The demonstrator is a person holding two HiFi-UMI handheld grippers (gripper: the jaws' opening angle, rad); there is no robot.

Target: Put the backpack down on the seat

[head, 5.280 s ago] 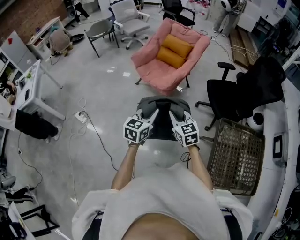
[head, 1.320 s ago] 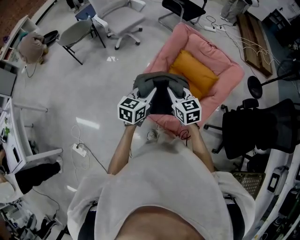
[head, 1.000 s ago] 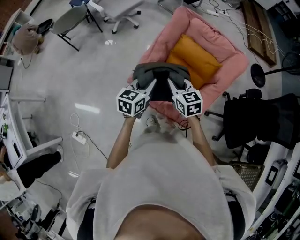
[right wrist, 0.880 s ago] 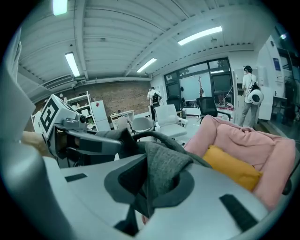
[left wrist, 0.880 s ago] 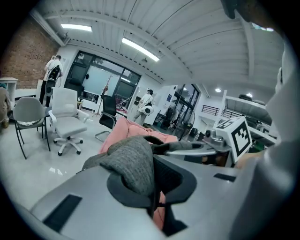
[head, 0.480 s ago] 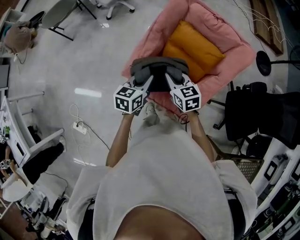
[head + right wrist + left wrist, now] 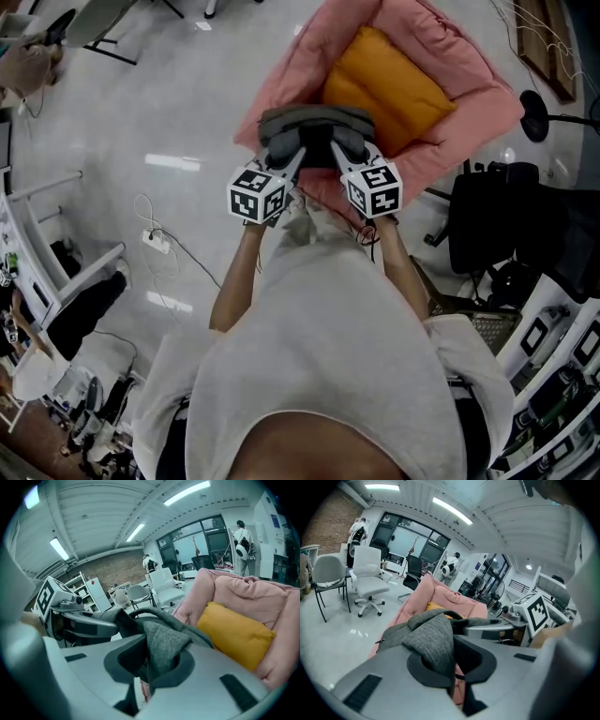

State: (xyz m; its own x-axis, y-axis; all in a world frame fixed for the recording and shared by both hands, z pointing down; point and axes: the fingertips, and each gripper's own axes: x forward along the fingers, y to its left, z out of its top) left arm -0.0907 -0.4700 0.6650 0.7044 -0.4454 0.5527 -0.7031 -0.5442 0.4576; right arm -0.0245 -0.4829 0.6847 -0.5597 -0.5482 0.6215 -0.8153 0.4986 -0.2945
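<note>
A grey backpack [image 7: 314,127] hangs over the front edge of the pink armchair [image 7: 281,75], just short of its orange cushion [image 7: 389,89]. My left gripper [image 7: 286,155] is shut on a fold of the backpack's grey fabric [image 7: 431,639] on its left side. My right gripper [image 7: 342,150] is shut on another fold [image 7: 161,648] on its right side. In the right gripper view the cushion [image 7: 236,632] lies close ahead to the right, inside the pink chair [image 7: 243,592]. The bag's lower part is hidden behind the grippers.
A black office chair [image 7: 497,225] stands right of the armchair, with a wire basket [image 7: 469,323] nearer me. A power strip and cable [image 7: 155,239] lie on the floor at left, beside a white desk [image 7: 56,281]. A white office chair [image 7: 368,573] stands farther off.
Both grippers, still holding the backpack, have come forward to the pink armchair, and the bag now overlaps the seat's front edge. The grip has not changed.
</note>
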